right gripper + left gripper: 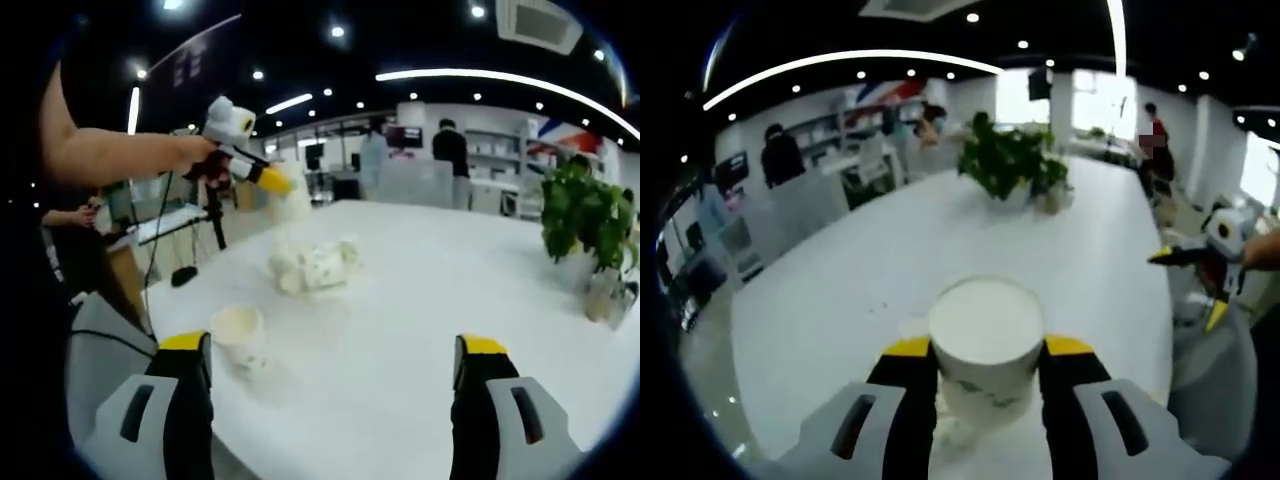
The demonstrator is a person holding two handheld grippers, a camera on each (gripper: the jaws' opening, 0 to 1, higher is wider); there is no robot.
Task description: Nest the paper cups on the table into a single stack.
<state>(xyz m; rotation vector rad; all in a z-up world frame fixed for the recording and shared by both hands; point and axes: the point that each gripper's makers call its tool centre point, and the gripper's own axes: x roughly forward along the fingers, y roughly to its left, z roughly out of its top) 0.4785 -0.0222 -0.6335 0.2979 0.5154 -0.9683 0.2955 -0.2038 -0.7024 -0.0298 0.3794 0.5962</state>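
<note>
My left gripper point(985, 352) is shut on a white paper cup point(986, 330) with a green print, held upright above the white table point(840, 300). In the right gripper view that gripper point(279, 186) hangs in a person's hand at the upper left, the cup point(291, 204) a blur at its tips. Below it, a few nested cups point(312, 266) lie on their side on the table point(420, 300). A single cup point(238, 331) stands near the table's edge, close to my right gripper's left jaw. My right gripper point(333, 350) is open and holds nothing. It also shows open at the far right point(1188, 286).
A potted plant point(1012, 165) point(585, 215) stands further along the table, with a small item beside it. A tripod point(215, 225) and a desk stand past the table's edge. People point(780, 155) stand at the back of the office.
</note>
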